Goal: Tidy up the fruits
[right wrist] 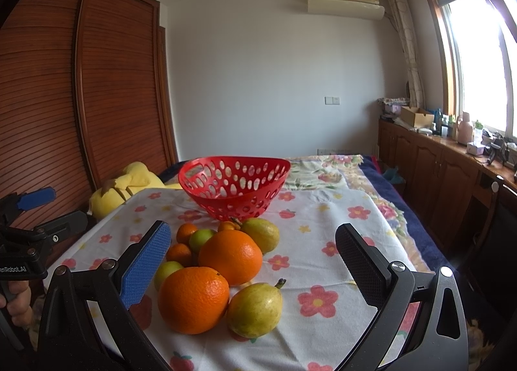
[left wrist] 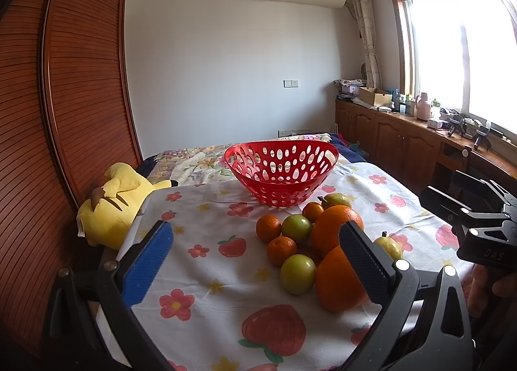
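A red perforated basket [left wrist: 281, 174] [right wrist: 234, 188] stands empty on the flowered cloth. In front of it lies a pile of fruit: two big oranges [left wrist: 336, 283] [right wrist: 193, 299], small mandarins [left wrist: 268, 227] [right wrist: 186, 232], green round fruits [left wrist: 297, 273] [right wrist: 201, 239] and yellow-green pears [left wrist: 389, 246] [right wrist: 255, 309]. My left gripper [left wrist: 258, 261] is open and empty, just short of the pile and to its left. My right gripper [right wrist: 253, 261] is open and empty, with the near orange and near pear between its fingers' lines but apart from them.
A yellow plush toy [left wrist: 110, 206] [right wrist: 126, 187] lies at the table's left edge by a wooden wardrobe [left wrist: 64, 80]. A bed with a flowered quilt [right wrist: 323, 170] lies behind. Wooden cabinets [right wrist: 436, 164] with clutter run along the right under the window.
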Motion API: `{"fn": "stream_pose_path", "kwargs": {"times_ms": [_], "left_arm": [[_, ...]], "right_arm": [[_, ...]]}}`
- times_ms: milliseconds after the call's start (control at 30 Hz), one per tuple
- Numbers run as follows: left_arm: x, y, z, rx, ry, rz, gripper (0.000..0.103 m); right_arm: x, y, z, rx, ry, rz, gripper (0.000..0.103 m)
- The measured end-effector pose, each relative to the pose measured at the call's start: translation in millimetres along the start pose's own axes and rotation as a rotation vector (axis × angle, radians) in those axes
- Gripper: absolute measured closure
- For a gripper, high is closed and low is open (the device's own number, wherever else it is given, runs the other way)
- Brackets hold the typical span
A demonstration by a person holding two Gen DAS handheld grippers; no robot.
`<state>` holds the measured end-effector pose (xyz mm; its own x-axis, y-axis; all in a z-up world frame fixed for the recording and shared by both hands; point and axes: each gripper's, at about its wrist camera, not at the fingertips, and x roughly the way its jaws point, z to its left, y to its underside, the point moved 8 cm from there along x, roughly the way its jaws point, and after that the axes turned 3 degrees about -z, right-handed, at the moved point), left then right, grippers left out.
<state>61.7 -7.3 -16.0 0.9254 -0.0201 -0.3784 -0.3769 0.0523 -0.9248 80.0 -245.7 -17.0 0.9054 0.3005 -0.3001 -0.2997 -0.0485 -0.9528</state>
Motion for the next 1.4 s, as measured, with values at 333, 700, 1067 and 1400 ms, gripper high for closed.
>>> {"fn": "stream_pose_path", "kwargs": {"times_ms": [333,700,1067,1400], "left_arm": [[9,14,-5,0.001,0.018,0.033,0.000],[32,40,-20,0.007,0.086,0.092,0.002],[45,57,-52,0.020,0.240,0.168,0.003],[59,64,-75,0.077,0.293,0.220,0.005]], "right_arm": [[5,8,0,0.002,-0.002,0.030,0.000],[16,34,-22,-0.008,0.004,0.108,0.000],[31,68,-31,-0.018,-0.047,0.226,0.007],[37,77,-29,-0.010,-0.080,0.264,0.012]]}}
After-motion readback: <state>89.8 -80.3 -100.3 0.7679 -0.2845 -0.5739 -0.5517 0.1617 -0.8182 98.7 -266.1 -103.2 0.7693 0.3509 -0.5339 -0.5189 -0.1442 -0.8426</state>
